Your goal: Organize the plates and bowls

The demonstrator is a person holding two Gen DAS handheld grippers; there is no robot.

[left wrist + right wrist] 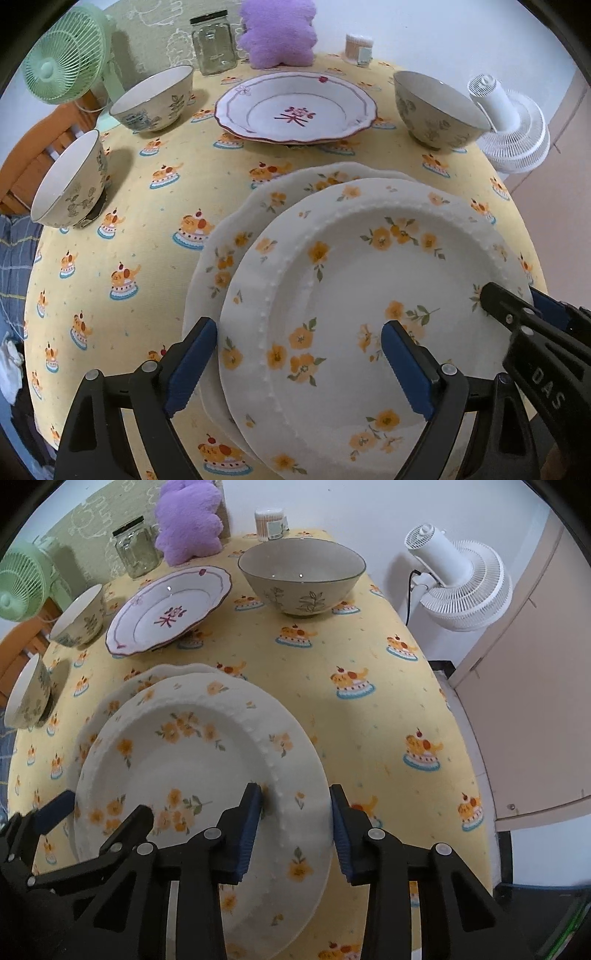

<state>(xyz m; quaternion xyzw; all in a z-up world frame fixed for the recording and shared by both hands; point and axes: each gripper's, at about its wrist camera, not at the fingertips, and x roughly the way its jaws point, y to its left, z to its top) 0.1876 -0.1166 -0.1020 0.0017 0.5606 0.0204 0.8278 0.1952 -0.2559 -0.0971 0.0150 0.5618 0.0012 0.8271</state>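
Beaded floral plate (369,280): stacked off-centre on a scalloped floral plate (221,251), near table edge. Right gripper (295,812): jaws straddling its 3 o'clock rim, contact unclear. Left gripper (299,362): spread wide across its 9 o'clock rim. Purple-rimmed plate (295,107) at 12 o'clock; three bowls (155,99) around it.

Two orange-flowered plates (369,277) stacked offset; purple-rimmed plate (295,107) behind; three floral bowls (155,99) upright.
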